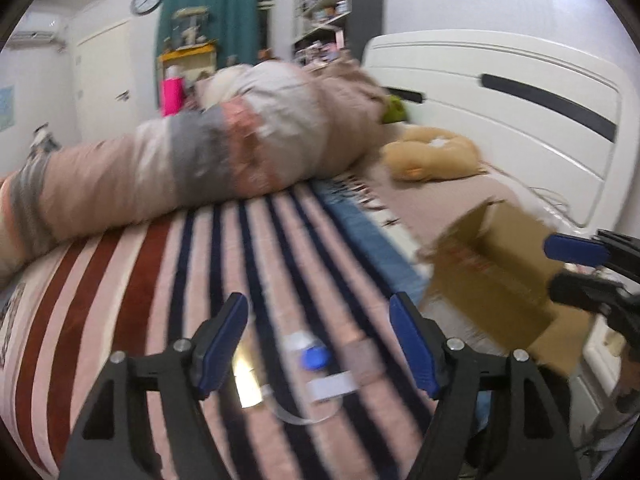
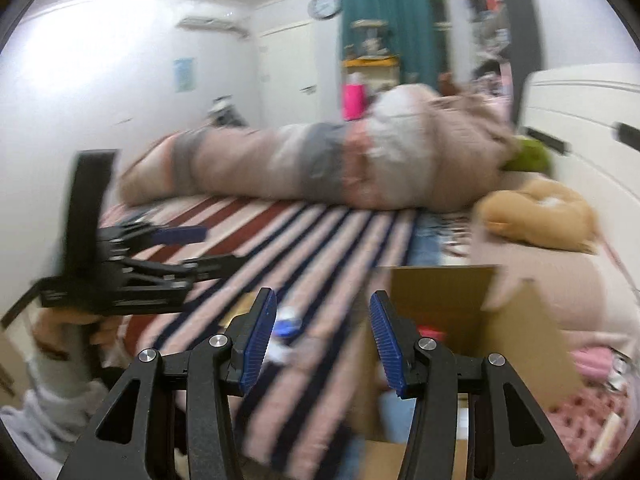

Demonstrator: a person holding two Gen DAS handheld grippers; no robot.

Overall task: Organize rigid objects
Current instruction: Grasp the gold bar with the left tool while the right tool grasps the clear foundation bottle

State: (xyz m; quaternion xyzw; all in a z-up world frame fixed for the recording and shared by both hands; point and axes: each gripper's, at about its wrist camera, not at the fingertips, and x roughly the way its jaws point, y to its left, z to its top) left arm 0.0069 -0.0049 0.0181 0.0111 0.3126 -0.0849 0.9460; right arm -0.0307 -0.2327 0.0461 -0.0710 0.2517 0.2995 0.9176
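Note:
Several small objects lie blurred on the striped blanket (image 1: 160,300) just beyond my left gripper (image 1: 318,308): a white piece with a blue cap (image 1: 314,356), a shiny yellowish piece (image 1: 246,384) and a white strip (image 1: 332,386). The left gripper is open and holds nothing. An open cardboard box (image 1: 492,272) stands on the bed to the right, with my right gripper (image 1: 568,266) in front of it. In the right wrist view the right gripper (image 2: 323,304) is open and empty, with the blue-capped piece (image 2: 288,324) beyond it. The box (image 2: 460,320) is ahead on the right and the left gripper (image 2: 204,248) on the left.
A long rolled bundle of bedding (image 1: 240,152) lies across the far side of the bed. A tan plush toy (image 1: 432,156) and a green one (image 1: 394,108) sit by the white panel (image 1: 520,100). A pink bottle (image 1: 172,96) stands behind. Pink items (image 2: 592,360) lie right of the box.

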